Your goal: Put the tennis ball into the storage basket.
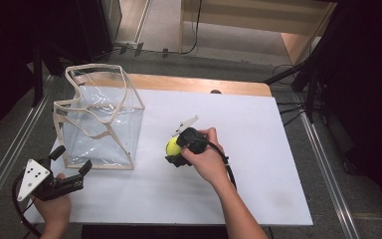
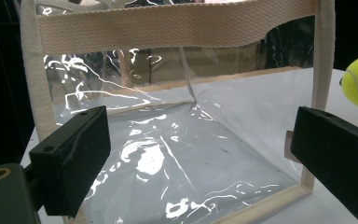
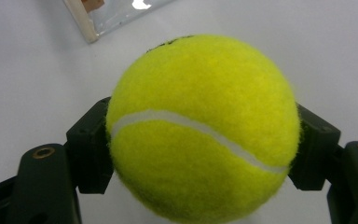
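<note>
A: Starting nearest, at the lower left of the high view, what is the left gripper [image 1: 71, 164] doing?

B: Its jaws stand wide apart with nothing between them, aimed at the clear bag [image 1: 99, 119] just beyond. In its own view the bag's cream webbing trim [image 2: 168, 28] crosses the top of the frame.

A: And the right gripper [image 1: 179, 149]?

B: At the centre of the high view, clamped on the tennis ball [image 3: 200, 126]; both jaws press its sides. The ball looks lifted just off the white table [image 1: 258, 149], though I cannot be sure.

A: So how far along?

B: The ball is grasped, I judge. It sits right of the bag, well apart. Carrying it to the open top at upper left and dropping it in remains.
</note>
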{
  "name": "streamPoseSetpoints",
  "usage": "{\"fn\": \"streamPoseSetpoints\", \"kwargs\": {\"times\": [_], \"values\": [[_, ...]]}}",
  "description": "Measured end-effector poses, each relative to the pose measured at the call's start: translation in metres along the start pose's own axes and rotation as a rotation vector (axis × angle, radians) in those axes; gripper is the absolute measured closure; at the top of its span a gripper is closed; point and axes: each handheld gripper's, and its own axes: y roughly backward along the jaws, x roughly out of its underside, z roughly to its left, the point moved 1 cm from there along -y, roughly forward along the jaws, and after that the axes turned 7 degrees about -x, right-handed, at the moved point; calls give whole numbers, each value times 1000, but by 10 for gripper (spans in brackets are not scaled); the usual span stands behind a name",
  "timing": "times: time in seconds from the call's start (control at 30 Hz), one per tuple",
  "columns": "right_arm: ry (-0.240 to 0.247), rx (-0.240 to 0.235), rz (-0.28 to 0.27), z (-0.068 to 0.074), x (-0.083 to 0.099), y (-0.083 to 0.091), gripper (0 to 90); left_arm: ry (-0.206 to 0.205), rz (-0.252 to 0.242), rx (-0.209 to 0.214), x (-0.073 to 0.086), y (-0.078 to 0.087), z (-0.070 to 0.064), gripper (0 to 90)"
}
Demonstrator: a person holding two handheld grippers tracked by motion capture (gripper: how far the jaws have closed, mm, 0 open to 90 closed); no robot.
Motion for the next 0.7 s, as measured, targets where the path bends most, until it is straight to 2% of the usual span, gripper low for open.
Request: {"fn": "streamPoseSetpoints", "kwargs": {"times": [0.57,0.6,0.7], "values": [[45,-46,-5,9,-31,-20,228,3,-2,2,0,0,0,53],[44,-67,2,9,-33,-23,229,3,-2,4,0,0,1,54],[52,-78,9,10,-36,-27,229,4,-5,3,0,0,1,54]]}}
